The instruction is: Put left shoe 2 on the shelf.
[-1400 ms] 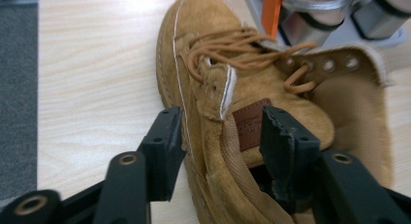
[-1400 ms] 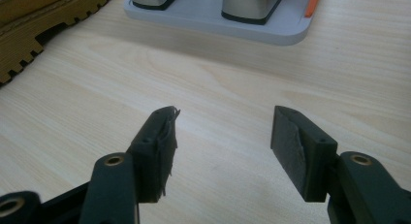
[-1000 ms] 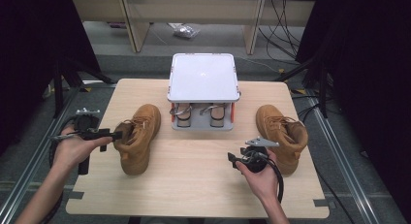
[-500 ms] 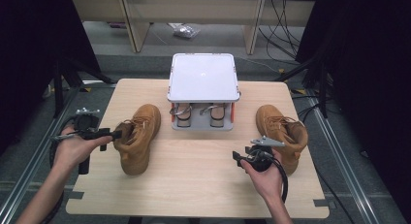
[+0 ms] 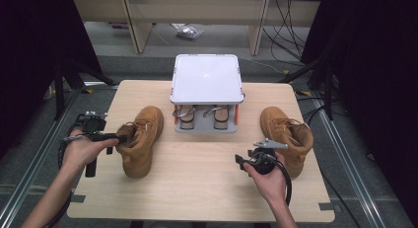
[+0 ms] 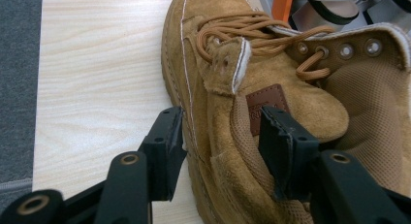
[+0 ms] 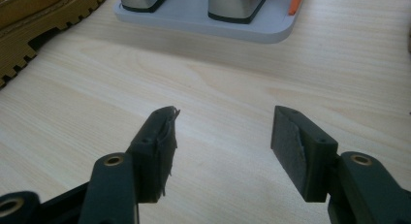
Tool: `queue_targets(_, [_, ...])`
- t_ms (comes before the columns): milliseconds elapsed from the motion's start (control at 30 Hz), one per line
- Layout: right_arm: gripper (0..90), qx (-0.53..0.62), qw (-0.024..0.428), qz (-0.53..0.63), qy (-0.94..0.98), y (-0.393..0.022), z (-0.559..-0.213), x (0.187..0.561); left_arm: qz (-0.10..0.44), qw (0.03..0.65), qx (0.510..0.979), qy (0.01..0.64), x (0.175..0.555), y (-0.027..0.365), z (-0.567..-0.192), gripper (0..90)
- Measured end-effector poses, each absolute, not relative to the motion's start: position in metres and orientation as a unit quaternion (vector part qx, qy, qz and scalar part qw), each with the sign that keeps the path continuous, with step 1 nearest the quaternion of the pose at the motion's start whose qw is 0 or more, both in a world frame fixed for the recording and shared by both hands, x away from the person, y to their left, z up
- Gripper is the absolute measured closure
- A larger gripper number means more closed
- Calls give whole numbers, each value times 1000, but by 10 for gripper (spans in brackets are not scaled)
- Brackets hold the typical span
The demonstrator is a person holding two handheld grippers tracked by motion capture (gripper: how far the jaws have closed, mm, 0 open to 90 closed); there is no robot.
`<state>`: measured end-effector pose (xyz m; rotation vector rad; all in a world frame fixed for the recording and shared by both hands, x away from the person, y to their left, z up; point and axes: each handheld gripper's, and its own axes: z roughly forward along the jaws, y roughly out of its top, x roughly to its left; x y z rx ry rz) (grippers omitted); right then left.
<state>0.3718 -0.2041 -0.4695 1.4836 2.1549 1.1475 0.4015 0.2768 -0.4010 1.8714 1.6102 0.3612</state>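
Boots, two: left boot (image 5: 140, 141) between closing left gripper (image 6: 220, 141) jaws; right gripper (image 7: 223, 151) jaws wide, empty.

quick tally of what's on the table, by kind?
Tan boots: 2, one at the left, one at the right
Grey shoe rack: 1
Shoes inside the rack: 2
Total: 5

A light wooden table (image 5: 197, 188) carries 2 tan boots, the left boot (image 5: 142, 139) and the right boot (image 5: 286, 139) well apart, and a grey rack (image 5: 207, 97) at its back edge between them.
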Motion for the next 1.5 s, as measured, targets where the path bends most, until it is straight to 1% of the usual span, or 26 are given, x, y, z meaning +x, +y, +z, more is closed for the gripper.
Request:
queue_targets(100, [428,516,139,398,745,-202,-468,371,134,316,713,612,402,276,-401,532])
queue_targets(133, [428,527,132,397,740,-200,-467,369,134,317,713,610,403,275,-401,547])
queue_targets(167, [428,513,140,398,748,-202,-467,371,128,313,716,611,404,275,-401,562])
queue_targets(300, [428,511,136,403,747,-199,-467,370,128,301,724,607,409,270,-403,593])
queue_targets(433, [427,512,138,395,750,-199,-467,369,119,287,728,611,415,266,-412,666])
queue_targets(467, [426,511,138,395,751,-199,-467,370,116,286,727,613,416,265,-415,670])
queue_targets(633, [426,517,129,399,746,-198,-469,369,123,292,720,617,416,266,-417,751])
queue_targets(667, [426,505,141,395,754,-200,-469,371,122,296,718,618,416,267,-418,759])
queue_targets(700, [426,505,132,400,753,-199,-470,371,121,299,715,620,415,268,-418,767])
queue_targets(733, [427,509,140,393,753,-199,-469,370,118,303,712,622,415,270,-419,775])
queue_targets(867, [427,512,135,393,752,-198,-470,370,110,325,696,631,414,274,-421,795])
queue_targets(1033, [427,523,126,401,742,-199,-469,369,110,338,688,632,412,280,-423,818])
queue_targets(1067, [427,524,128,403,740,-199,-470,370,108,340,691,629,413,281,-422,819])
queue_targets(1167, [428,513,138,399,747,-201,-471,371,108,348,680,637,415,284,-422,825])
queue_targets(1233, [428,517,131,399,746,-202,-471,372,101,351,676,640,415,286,-422,827])
queue_targets(1500, [430,519,138,400,743,-205,-471,372,93,376,648,655,417,293,-420,831])
